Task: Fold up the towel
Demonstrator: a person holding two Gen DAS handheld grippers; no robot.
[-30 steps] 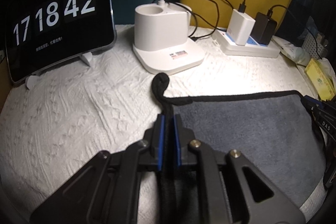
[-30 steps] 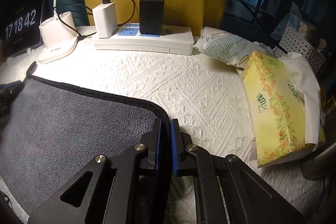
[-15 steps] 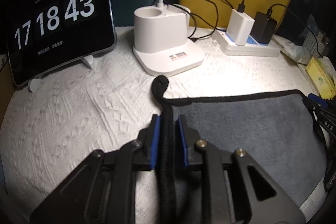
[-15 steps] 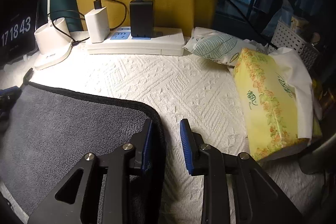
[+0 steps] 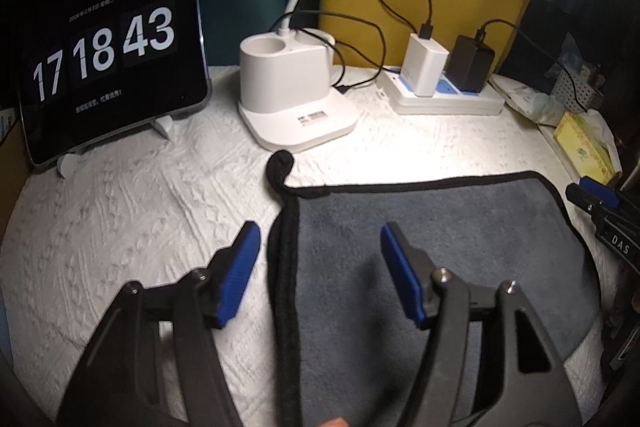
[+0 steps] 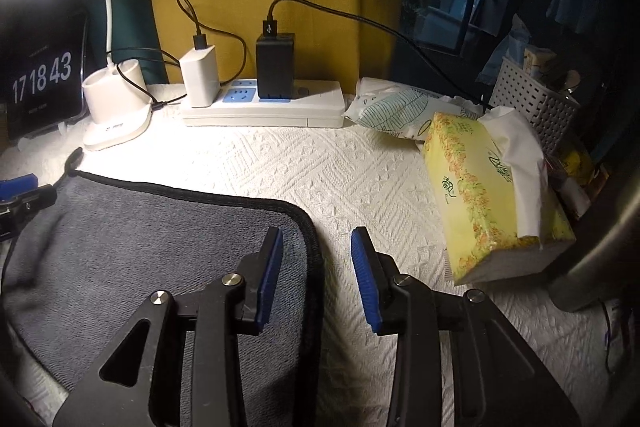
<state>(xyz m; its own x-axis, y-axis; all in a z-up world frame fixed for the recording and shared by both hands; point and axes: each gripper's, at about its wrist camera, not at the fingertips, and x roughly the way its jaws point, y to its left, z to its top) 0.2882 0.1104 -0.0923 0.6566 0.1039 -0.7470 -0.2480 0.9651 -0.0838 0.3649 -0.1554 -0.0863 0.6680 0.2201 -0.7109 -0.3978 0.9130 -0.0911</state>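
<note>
The grey towel (image 5: 432,247) lies flat on the table (image 5: 120,219); left gripper (image 5: 320,251) fingers spread wide astride its left hem, right gripper (image 6: 316,259) fingers parted astride its right hem

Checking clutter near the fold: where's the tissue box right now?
Right wrist view: the tissue box lies on the tablecloth right of the towel, with the wipes pack just behind it. Left wrist view: far right edge.
</note>
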